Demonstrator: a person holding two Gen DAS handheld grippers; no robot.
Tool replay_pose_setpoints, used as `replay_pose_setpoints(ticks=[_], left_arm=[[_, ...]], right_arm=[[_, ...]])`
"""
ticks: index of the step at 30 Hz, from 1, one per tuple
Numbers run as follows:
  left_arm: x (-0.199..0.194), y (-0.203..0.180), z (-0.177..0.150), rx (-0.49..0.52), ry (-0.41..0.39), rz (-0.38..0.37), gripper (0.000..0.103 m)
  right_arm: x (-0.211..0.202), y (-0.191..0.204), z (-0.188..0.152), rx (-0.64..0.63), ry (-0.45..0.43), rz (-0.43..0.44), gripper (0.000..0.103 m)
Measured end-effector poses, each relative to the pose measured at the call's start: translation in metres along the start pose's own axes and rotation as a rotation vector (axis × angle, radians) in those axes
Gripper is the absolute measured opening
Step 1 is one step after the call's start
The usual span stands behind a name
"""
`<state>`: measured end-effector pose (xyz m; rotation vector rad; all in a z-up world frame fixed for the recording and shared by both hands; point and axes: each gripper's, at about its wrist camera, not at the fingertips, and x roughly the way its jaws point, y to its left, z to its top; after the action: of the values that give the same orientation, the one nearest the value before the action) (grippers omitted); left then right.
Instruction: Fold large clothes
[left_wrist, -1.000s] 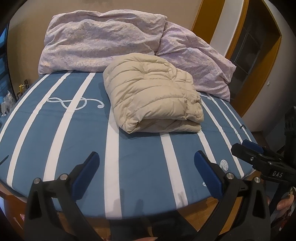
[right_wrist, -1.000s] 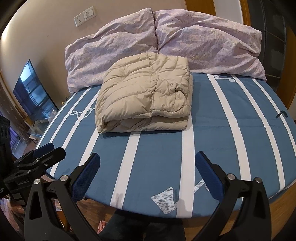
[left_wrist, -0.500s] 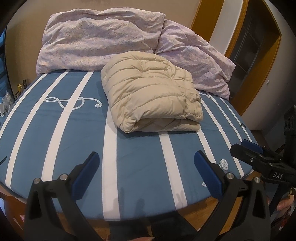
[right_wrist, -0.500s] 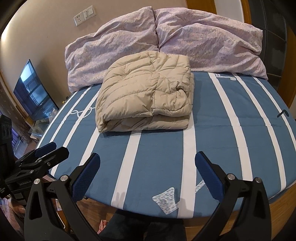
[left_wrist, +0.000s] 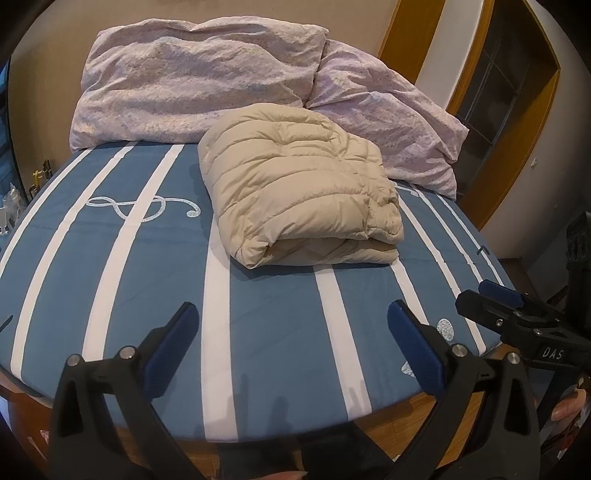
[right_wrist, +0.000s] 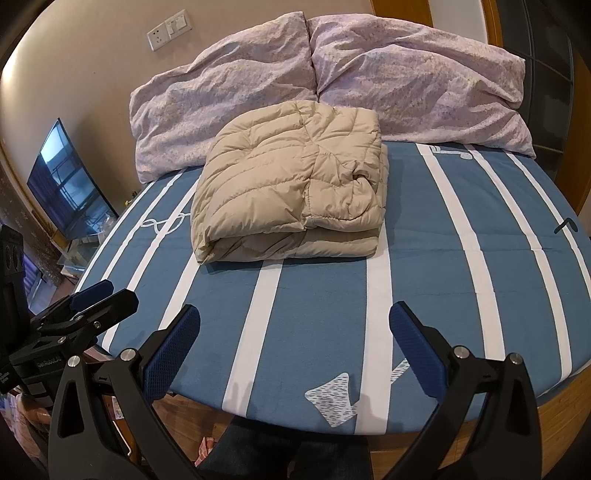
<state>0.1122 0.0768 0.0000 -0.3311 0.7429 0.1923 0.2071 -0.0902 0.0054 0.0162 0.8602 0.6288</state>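
- Puffer jacket (left_wrist: 299, 184): quilted beige cloth, soft sheen
- Bed sheet (left_wrist: 258, 306): smooth matt cotton
- Pillows (right_wrist: 406, 85): crinkled cloth
- Left claw (left_wrist: 291, 343): matt black plastic, textured blue pads

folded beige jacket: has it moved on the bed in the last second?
No. The beige jacket lies on the same white stripes of the bed sheet, its far edge against the pillows, as before. Small image shifts are camera motion.
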Motion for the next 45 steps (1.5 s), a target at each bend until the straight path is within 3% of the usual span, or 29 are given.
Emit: replay_pose_setpoints(ticks=[45], left_arm=[[-0.001, -0.0057, 0.0028, 0.009, -0.004, -0.024, 0.101]], right_arm=[[0.0027, -0.0027, -0.0005, 0.003, 0.009, 0.012, 0.102]])
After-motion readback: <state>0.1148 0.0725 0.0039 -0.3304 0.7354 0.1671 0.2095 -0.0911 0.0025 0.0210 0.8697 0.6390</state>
